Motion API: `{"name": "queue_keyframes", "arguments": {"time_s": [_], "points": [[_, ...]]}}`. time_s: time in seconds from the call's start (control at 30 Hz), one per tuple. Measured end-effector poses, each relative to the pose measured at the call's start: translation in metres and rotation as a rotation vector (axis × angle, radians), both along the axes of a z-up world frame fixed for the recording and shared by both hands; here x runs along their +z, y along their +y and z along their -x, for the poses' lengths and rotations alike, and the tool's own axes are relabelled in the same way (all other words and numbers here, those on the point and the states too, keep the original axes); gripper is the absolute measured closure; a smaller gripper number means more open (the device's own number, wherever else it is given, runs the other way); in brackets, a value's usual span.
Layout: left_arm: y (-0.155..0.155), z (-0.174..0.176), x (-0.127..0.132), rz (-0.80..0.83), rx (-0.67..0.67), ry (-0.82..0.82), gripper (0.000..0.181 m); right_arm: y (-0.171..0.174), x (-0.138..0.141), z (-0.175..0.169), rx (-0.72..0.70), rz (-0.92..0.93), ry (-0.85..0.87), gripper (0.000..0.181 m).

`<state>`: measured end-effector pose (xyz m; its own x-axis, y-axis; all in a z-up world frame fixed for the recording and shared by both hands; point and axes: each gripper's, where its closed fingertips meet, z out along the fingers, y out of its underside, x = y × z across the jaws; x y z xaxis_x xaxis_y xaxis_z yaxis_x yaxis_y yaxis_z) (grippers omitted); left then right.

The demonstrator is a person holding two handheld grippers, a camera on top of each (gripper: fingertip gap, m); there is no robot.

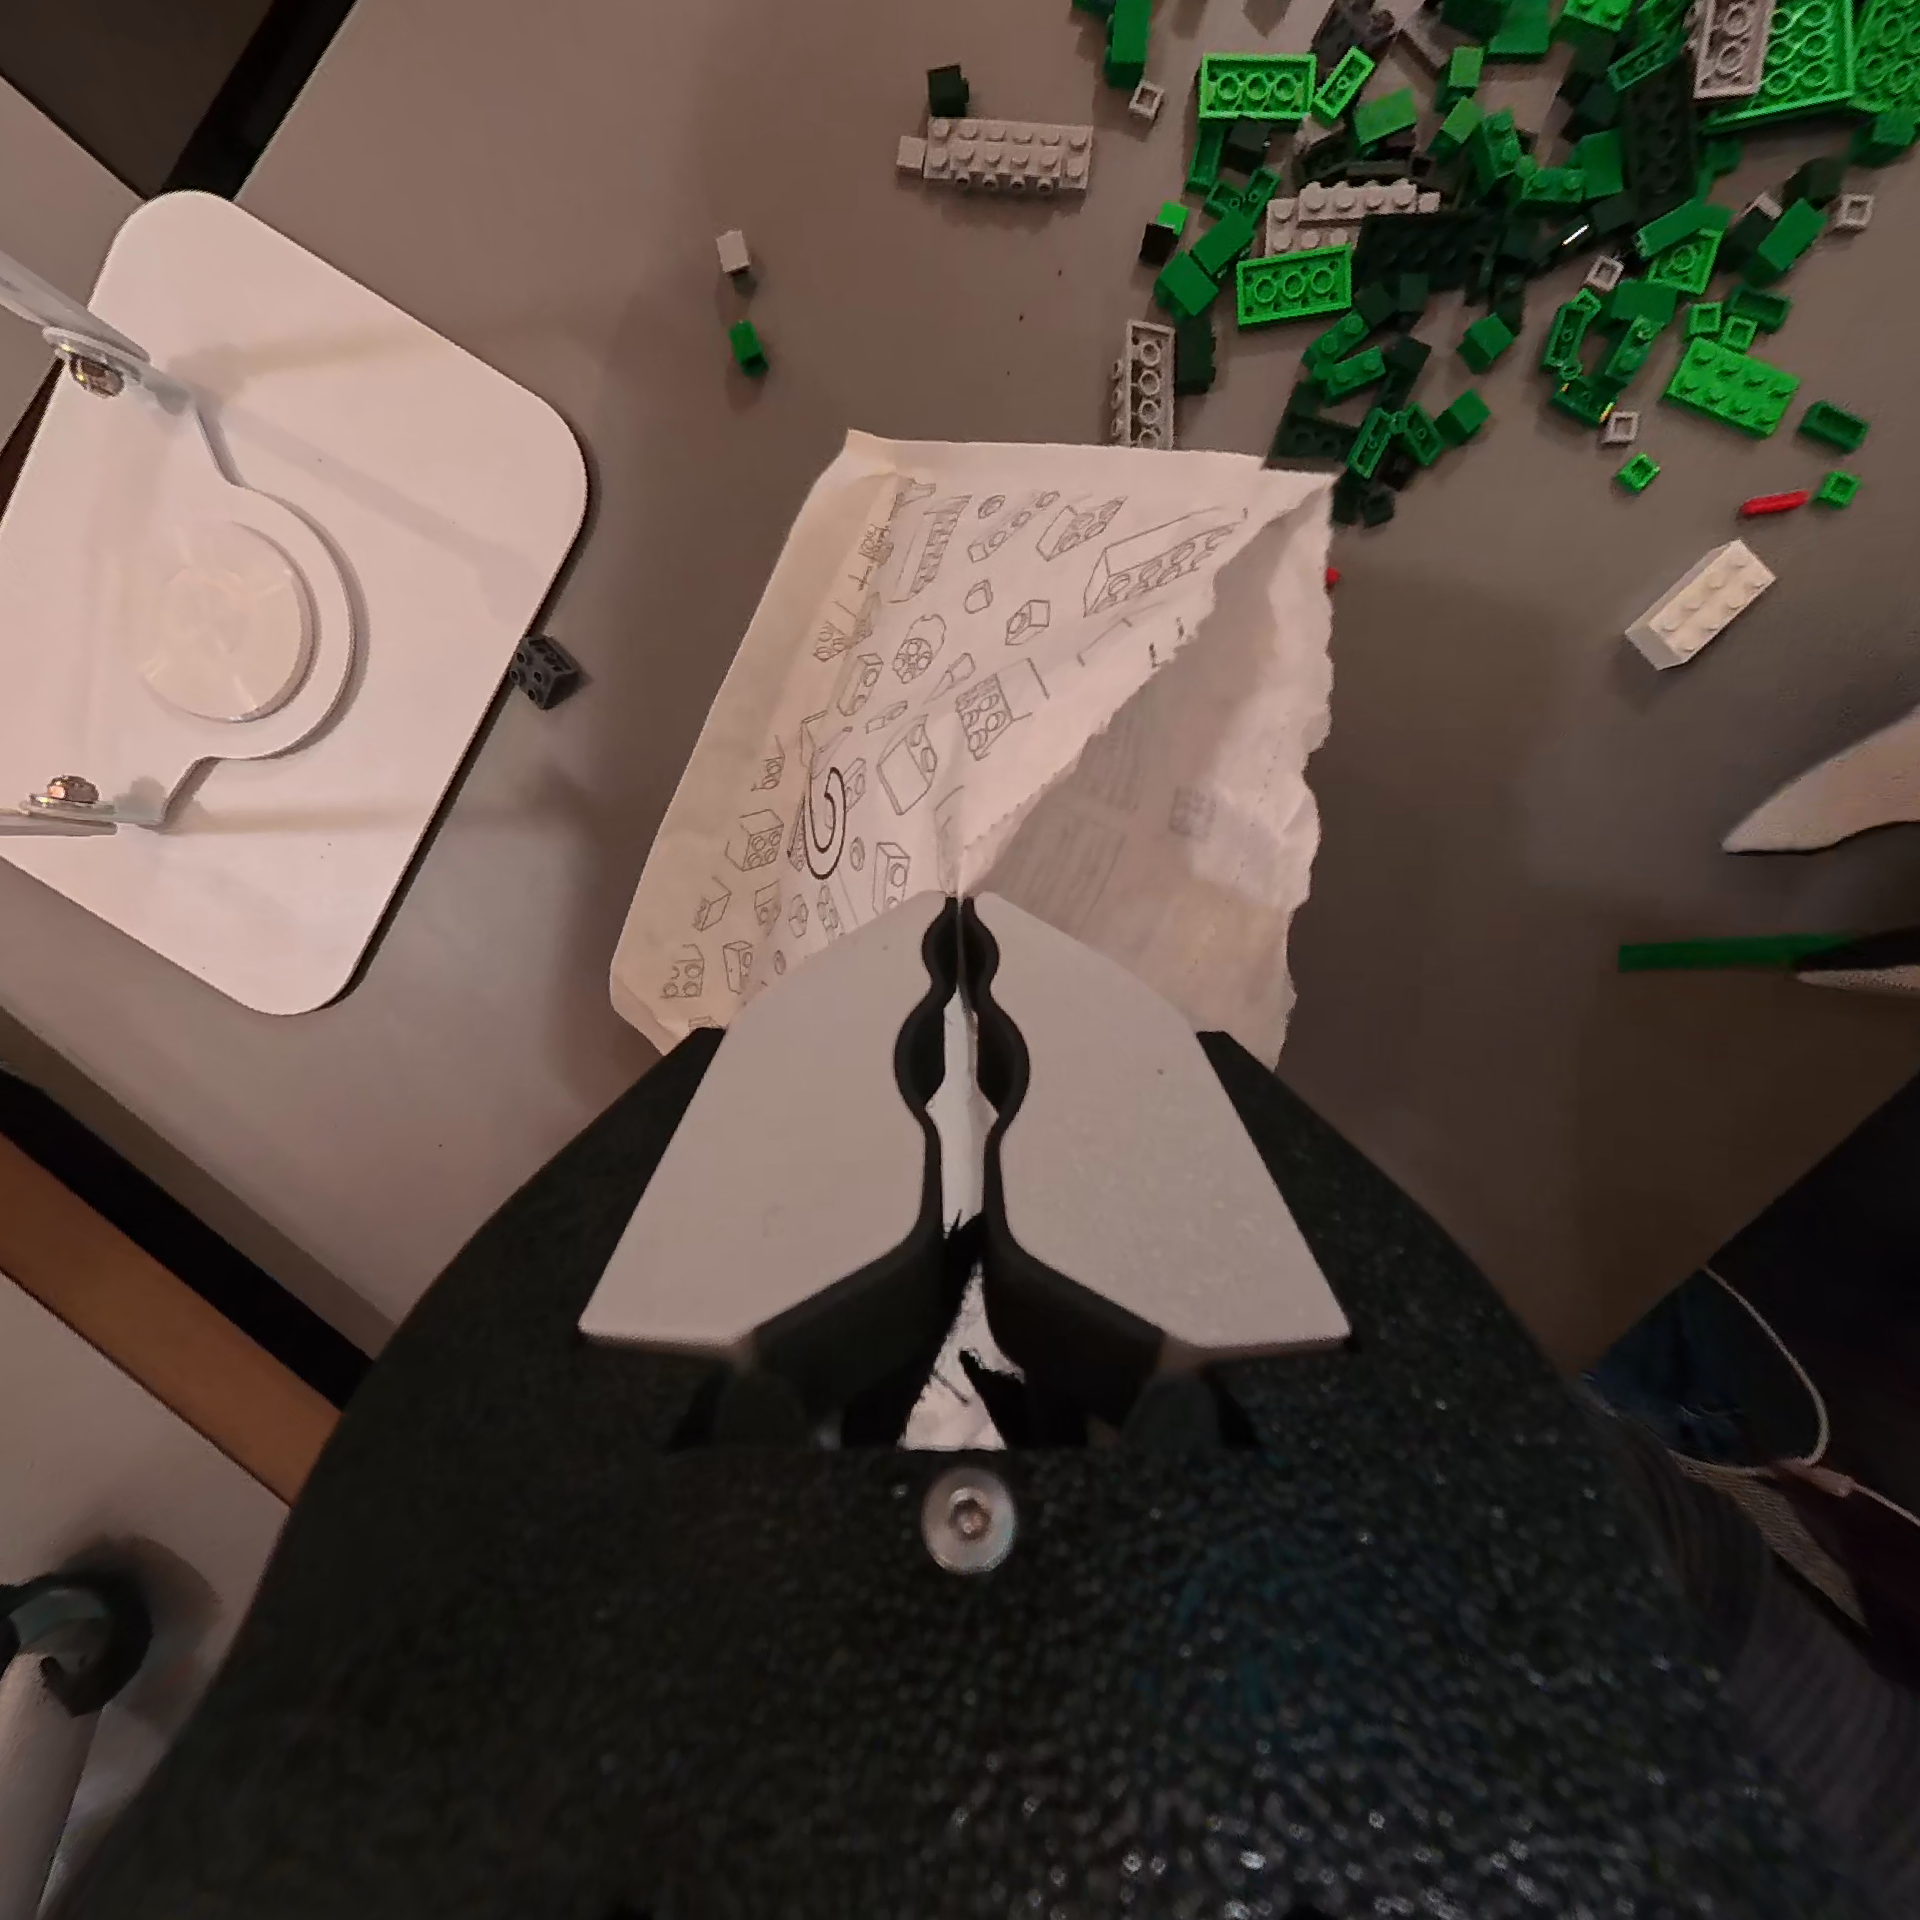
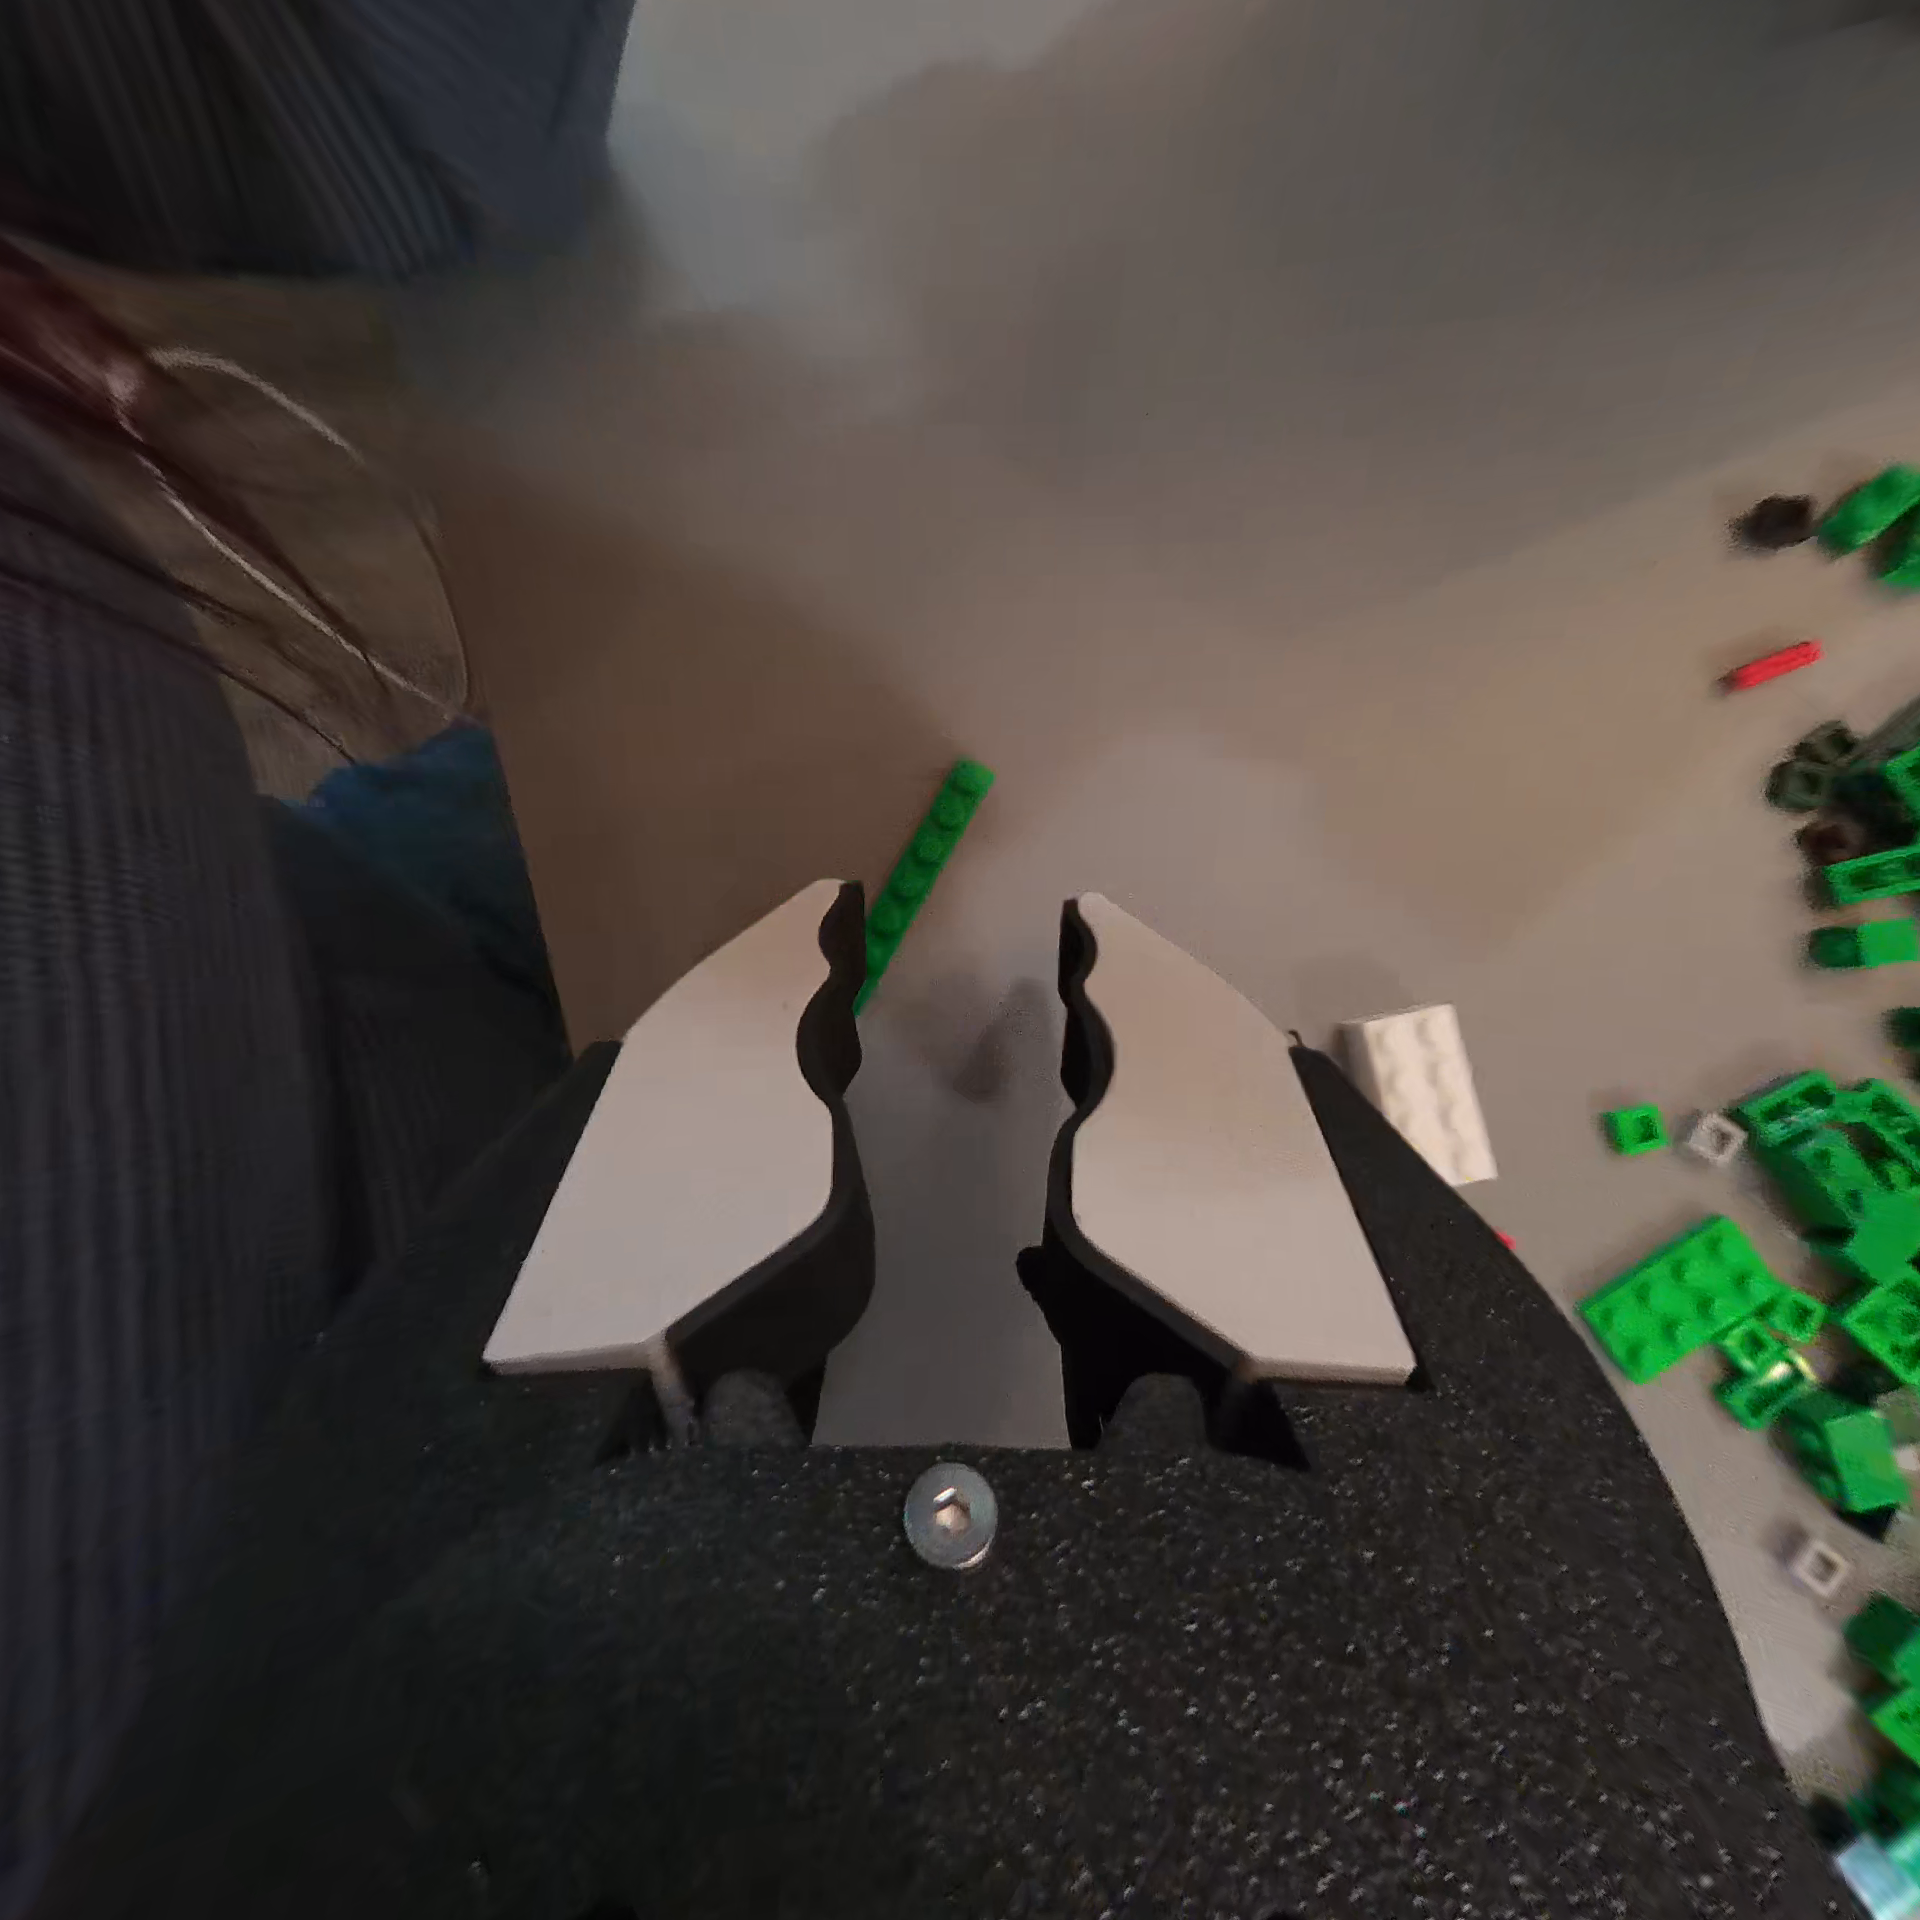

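Note:
My left gripper point(image 1: 960, 906) is shut on a torn white paper bag point(image 1: 935, 675) printed with line drawings of bricks, and holds it above the grey table. The bag's torn mouth gapes to the right. My right gripper point(image 2: 961, 899) is open and empty, low over the table. A long thin green plate point(image 2: 920, 883) lies just past its left finger; the same plate shows at the right edge of the left wrist view point(image 1: 1725, 951). A white brick point(image 2: 1423, 1101) lies beside its right finger, and also shows in the left wrist view point(image 1: 1699, 603).
A heap of green, dark green and grey bricks point(image 1: 1507, 208) covers the far right of the table point(image 1: 520, 156), also seen in the right wrist view point(image 2: 1849, 1195). A white stand base point(image 1: 312, 520) sits at the left. A small red piece point(image 2: 1771, 665) lies near the heap. A person's dark sleeve point(image 2: 156, 935) is at the left.

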<state>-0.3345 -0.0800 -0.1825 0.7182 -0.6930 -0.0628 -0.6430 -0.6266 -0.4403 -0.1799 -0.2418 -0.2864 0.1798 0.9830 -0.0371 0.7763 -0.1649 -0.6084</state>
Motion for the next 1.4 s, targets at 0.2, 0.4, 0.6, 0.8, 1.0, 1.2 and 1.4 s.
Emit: {"name": "queue_keyframes", "arguments": {"time_s": [0.2, 0.4, 0.6, 0.8, 1.0, 1.2, 1.4], "points": [[-0.005, -0.005, 0.003, -0.008, -0.028, -0.006, 0.181, -0.015, -0.016, 0.003, 0.003, -0.047, -0.118, 0.154], [-0.008, -0.008, 0.004, -0.013, -0.046, -0.014, 0.181, -0.01, -0.017, 0.006, -0.005, -0.102, -0.158, 0.173], [-0.008, -0.006, 0.005, -0.017, -0.04, -0.02, 0.181, 0.042, -0.01, 0.016, -0.062, -0.21, -0.118, 0.174], [-0.006, -0.006, 0.006, -0.022, -0.039, -0.01, 0.181, 0.097, -0.003, 0.027, -0.075, -0.248, -0.084, 0.174], [-0.006, -0.006, 0.003, -0.017, -0.044, 0.021, 0.181, 0.109, 0.0, 0.031, -0.014, -0.192, -0.022, 0.156], [-0.007, -0.001, 0.005, -0.031, -0.03, 0.029, 0.181, 0.148, 0.037, -0.018, -0.128, -0.234, 0.122, 0.152], [-0.008, 0.003, 0.006, -0.034, -0.011, 0.029, 0.181, 0.194, 0.075, -0.143, -0.413, -0.384, 0.053, 0.15]]}}
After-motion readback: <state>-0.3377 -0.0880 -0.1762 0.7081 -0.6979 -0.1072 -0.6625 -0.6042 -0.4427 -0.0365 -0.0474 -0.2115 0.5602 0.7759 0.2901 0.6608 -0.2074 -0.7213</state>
